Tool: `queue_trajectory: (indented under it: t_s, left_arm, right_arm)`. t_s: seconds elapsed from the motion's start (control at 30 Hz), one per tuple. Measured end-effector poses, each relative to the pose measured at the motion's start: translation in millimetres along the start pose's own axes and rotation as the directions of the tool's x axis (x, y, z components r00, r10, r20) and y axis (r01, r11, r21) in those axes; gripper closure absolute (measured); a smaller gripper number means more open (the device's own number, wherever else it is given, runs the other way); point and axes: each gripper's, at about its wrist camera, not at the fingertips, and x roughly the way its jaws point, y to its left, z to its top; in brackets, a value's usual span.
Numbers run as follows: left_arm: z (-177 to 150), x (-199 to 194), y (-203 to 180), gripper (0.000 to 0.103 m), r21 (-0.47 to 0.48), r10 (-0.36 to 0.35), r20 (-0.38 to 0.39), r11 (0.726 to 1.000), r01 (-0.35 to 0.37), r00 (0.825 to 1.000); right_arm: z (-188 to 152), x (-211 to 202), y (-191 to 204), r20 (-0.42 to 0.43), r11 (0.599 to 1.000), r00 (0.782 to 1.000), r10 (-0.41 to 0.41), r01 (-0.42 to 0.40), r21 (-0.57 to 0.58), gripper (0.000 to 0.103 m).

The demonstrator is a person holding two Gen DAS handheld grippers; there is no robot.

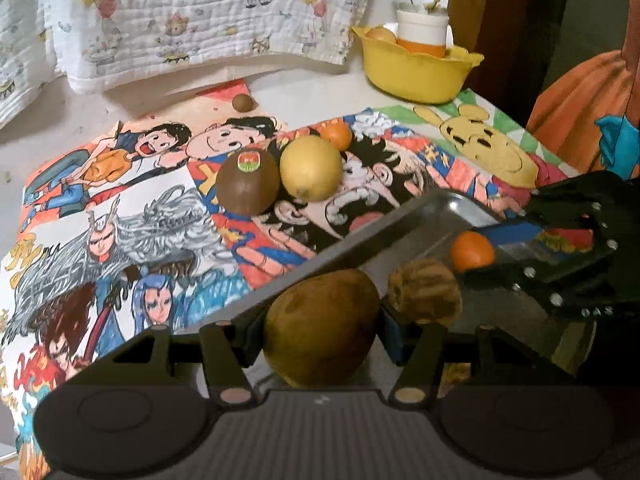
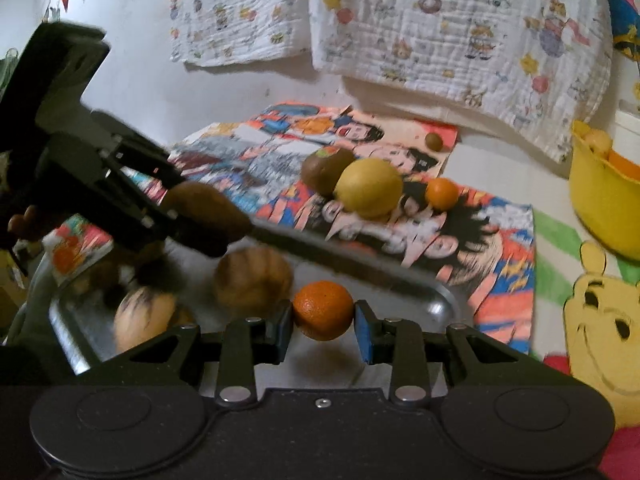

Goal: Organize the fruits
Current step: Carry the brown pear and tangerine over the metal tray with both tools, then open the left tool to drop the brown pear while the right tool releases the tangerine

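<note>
My left gripper [image 1: 320, 330] is shut on a brown kiwi [image 1: 322, 326] and holds it over the metal tray [image 1: 420, 216]; it also shows in the right wrist view [image 2: 208, 216]. My right gripper [image 2: 323, 322] is shut on a small orange [image 2: 323, 310] above the tray [image 2: 436, 296]; the orange also shows in the left wrist view [image 1: 472, 251]. A walnut [image 1: 424, 290] lies in the tray. On the cartoon mat lie a stickered kiwi [image 1: 247, 182], a yellow lemon [image 1: 311, 168], a small orange [image 1: 337, 135] and a tiny brown fruit [image 1: 242, 103].
A yellow bowl [image 1: 416, 72] with a white-and-orange cup [image 1: 422, 30] stands at the back right. A printed cloth [image 1: 200, 12] hangs along the back wall. A pale round fruit [image 2: 142, 316] lies in the tray's left part. A Winnie-the-Pooh drawing [image 1: 486, 140] lies at the right.
</note>
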Motion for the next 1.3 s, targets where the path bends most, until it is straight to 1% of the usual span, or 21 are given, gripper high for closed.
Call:
queue_trajectory:
  t_s: [0.13,0.33,0.53,0.77,1.0,1.17,1.3]
  left_arm:
    - [-4.2,-0.4,-4.9,0.041,0.019,0.023,-0.016,1.000,-0.023,1.000]
    - [-6.9,-2.0,-10.8,0.041,0.038,0.042,-0.016,0.998,-0.041,0.999]
    - [-7.3,-2.0,-14.3,0.041,0.058,0.058,-0.019,0.997,-0.057,0.998]
    - [-6.4,2.1,-18.7,0.041,0.086,0.090,-0.044,0.993,-0.086,0.995]
    - [-8.0,5.3,-20.4,0.041,0.087,0.088,-0.068,0.993,-0.082,0.994]
    - [-5.5,-2.9,-24.4,0.040,0.115,0.117,-0.033,0.987,-0.113,0.993]
    - [-4.2,-7.8,-27.7,0.037,0.135,0.141,-0.031,0.982,-0.135,0.990]
  right_arm:
    - [-8.4,-5.8,15.2,-0.008,1.000,1.000,0.013,-0.013,-0.021,0.068]
    - [-13.4,-8.9,30.1,-0.014,0.998,1.000,0.019,-0.020,-0.058,0.068]
    - [-17.7,-6.9,31.9,-0.024,0.998,1.000,0.007,-0.009,-0.062,0.068]
    - [-20.5,-7.4,33.2,-0.024,0.998,1.000,-0.002,0.000,-0.070,0.068]
    - [-20.7,-8.4,33.4,-0.022,0.998,1.000,-0.004,0.002,-0.066,0.067]
    - [-21.4,-10.2,34.1,-0.022,0.998,1.000,-0.010,0.009,-0.068,0.067]
    - [-23.6,-11.0,35.6,-0.025,0.998,1.000,-0.014,0.013,-0.065,0.065]
